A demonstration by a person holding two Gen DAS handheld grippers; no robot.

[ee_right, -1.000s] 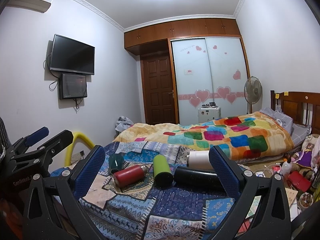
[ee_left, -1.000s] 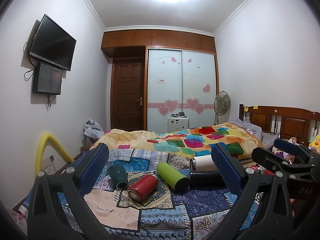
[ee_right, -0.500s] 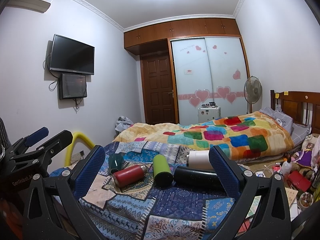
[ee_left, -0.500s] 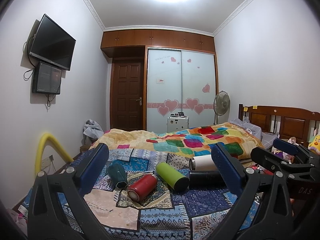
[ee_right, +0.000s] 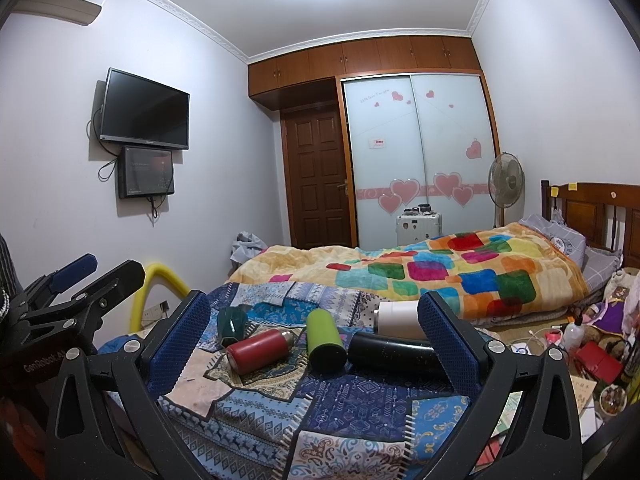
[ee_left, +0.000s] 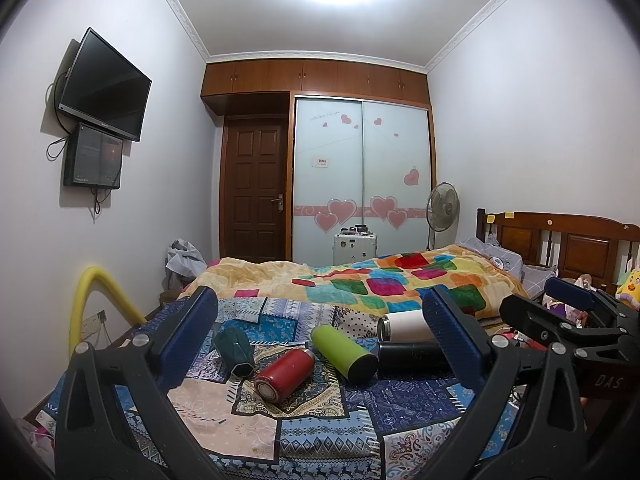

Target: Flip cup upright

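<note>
Several cups lie on their sides on a patterned cloth (ee_left: 240, 408): a dark green faceted cup (ee_left: 235, 351) (ee_right: 231, 322), a red flask (ee_left: 285, 374) (ee_right: 258, 350), a lime green flask (ee_left: 344, 353) (ee_right: 325, 338), a black flask (ee_left: 412, 354) (ee_right: 390, 354) and a white flask (ee_left: 404, 326) (ee_right: 398, 319). My left gripper (ee_left: 320, 344) is open and empty, held back from the cups. My right gripper (ee_right: 316, 342) is open and empty, also short of them. Each gripper shows at the edge of the other's view.
A bed with a colourful blanket (ee_left: 380, 280) lies behind the cloth. A yellow foam tube (ee_left: 86, 304) stands at the left wall. Clutter (ee_right: 592, 356) sits at the right, by the wooden headboard (ee_left: 568, 244).
</note>
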